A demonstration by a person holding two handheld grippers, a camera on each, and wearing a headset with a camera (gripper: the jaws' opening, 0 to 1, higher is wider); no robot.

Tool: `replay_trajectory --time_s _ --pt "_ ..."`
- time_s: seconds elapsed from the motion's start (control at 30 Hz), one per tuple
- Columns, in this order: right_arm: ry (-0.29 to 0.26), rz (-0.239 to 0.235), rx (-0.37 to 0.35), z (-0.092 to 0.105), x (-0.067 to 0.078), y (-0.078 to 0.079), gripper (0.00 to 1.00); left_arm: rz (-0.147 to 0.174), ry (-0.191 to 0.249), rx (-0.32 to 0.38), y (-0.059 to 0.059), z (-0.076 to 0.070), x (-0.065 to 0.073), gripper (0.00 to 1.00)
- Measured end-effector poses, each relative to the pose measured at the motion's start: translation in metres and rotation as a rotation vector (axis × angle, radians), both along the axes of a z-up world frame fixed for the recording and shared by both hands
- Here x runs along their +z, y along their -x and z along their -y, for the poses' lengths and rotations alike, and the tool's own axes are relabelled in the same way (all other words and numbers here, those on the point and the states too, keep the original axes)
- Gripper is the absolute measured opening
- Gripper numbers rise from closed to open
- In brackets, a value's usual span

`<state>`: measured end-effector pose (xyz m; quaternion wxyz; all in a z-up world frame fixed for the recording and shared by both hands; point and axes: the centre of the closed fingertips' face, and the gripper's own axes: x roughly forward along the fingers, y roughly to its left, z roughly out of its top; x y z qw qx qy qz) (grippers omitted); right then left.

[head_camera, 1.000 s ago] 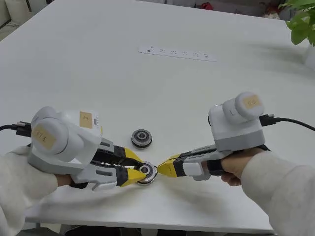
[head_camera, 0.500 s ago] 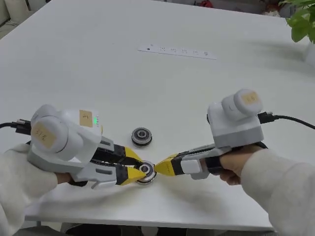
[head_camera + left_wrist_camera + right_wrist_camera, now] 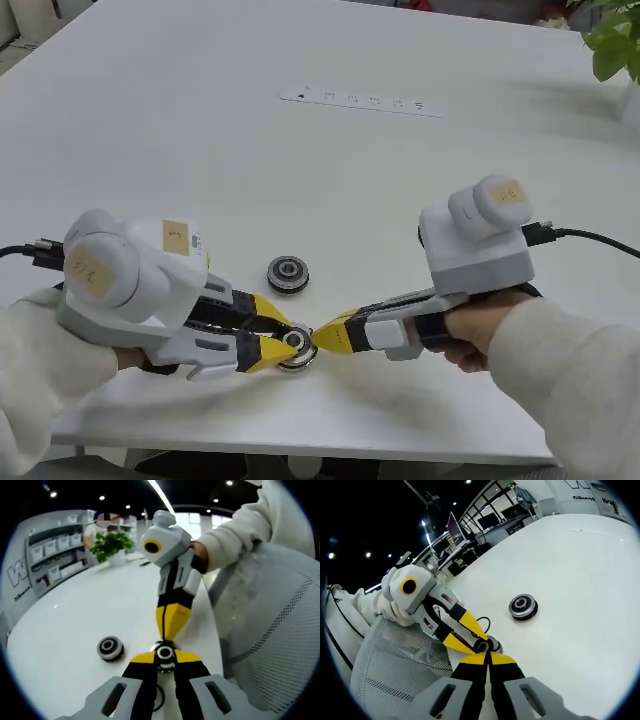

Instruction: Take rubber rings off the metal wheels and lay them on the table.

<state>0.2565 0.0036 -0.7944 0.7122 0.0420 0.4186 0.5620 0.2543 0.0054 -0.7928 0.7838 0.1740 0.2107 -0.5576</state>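
My left gripper [image 3: 285, 345] is shut on a small metal wheel [image 3: 298, 344] held just above the table's near edge; it sits between the yellow tips [image 3: 165, 653]. My right gripper [image 3: 320, 334] comes in from the right, jaws shut, its tips pinched at the rim of that wheel [image 3: 486, 645], where its black rubber ring sits. A second wheel [image 3: 288, 274] with its black ring on lies flat on the table just behind the grippers [image 3: 110, 648] [image 3: 522, 606]. A thin black loop [image 3: 482, 623] lies under the left gripper.
The white table [image 3: 300, 180] stretches far back, with a white power strip [image 3: 360, 104] across its far middle. A potted plant [image 3: 612, 45] stands at the far right corner. A mesh chair [image 3: 280, 645] is close to the near edge.
Both grippers stay tip to tip at the held wheel. The right gripper has shifted slightly, and the head camera has moved a little.
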Motion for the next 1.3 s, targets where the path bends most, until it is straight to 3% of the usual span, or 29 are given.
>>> replay_trajectory --time_s 0.7,0.83,0.9,1.0,1.3 --pt "-0.014 0.018 0.019 -0.004 0.004 0.003 0.00 0.001 0.001 0.001 -0.001 0.000 -0.001 0.12" --pt "-0.048 0.014 0.036 -0.010 0.010 0.006 0.00 0.001 0.001 0.002 -0.001 -0.001 -0.001 0.12" --pt "-0.097 0.020 0.031 -0.018 0.021 0.005 0.00 0.002 0.001 0.003 -0.001 -0.001 -0.002 0.12" --pt "-0.083 0.043 0.026 -0.018 0.021 0.002 0.00 0.002 0.002 0.005 -0.002 -0.001 -0.002 0.12" --pt "-0.050 0.036 0.018 -0.012 0.012 0.000 0.00 0.006 0.006 0.021 -0.003 -0.002 -0.003 0.13"
